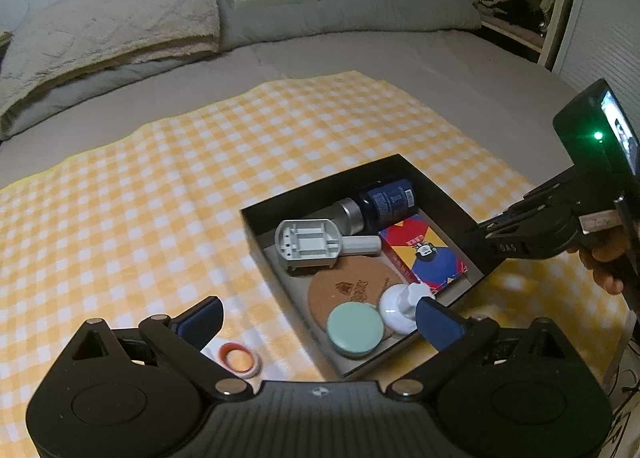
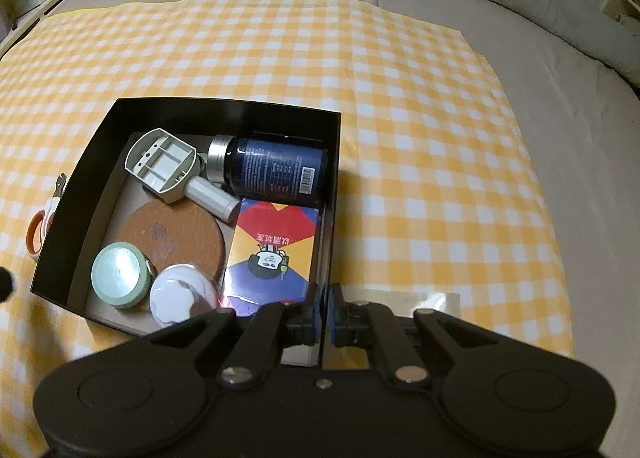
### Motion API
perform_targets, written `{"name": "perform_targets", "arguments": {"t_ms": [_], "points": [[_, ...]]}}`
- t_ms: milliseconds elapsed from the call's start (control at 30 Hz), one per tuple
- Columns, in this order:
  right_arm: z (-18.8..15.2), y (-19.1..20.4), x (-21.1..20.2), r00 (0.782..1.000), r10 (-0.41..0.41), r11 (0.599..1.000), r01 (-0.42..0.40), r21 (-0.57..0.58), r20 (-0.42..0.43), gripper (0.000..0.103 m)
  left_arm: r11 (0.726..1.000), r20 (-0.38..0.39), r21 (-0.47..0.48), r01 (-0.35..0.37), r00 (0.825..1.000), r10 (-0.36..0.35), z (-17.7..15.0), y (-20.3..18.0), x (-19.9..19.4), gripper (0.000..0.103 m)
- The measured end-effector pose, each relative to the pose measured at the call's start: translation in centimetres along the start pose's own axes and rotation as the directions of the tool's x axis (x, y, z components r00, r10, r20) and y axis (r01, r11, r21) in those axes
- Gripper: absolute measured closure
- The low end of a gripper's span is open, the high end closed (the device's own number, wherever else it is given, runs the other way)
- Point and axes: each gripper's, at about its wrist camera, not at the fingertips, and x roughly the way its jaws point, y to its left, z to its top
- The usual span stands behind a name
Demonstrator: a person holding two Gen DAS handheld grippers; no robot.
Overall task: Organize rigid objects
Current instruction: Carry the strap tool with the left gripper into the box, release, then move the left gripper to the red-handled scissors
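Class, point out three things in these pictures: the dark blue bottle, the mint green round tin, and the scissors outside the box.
dark blue bottle (image 2: 280,171): right wrist view, middle of its label.
mint green round tin (image 2: 119,274): right wrist view, centre of lid.
scissors (image 1: 237,358): left wrist view, orange handle loop.

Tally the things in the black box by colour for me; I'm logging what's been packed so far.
In the black box:
Dark blue: 1, bottle
Grey: 1, plastic handled part
Brown: 1, cork coaster
Mint green: 1, round tin
White: 1, round piece
Multicoloured: 1, card box
Total: 6
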Motion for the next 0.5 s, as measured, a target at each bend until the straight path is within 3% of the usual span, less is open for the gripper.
{"name": "perform_targets", "arguments": {"t_ms": [267, 500], "points": [[0.0, -0.3, -0.2, 1.000, 0.018, 1.000, -0.018, 0.017, 0.012, 0.095, 0.999, 0.089, -0.023, -0.048, 0.995, 0.049, -2.2, 2.9, -3.2, 0.000], [0.0, -0.3, -0.2, 1.000, 0.025, 0.999, -0.025, 0.027, 0.010, 0.092, 0.993, 0.078, -0.073, -0.093, 0.992, 0.098, -4.3, 6.0, -3.9, 0.000]]}}
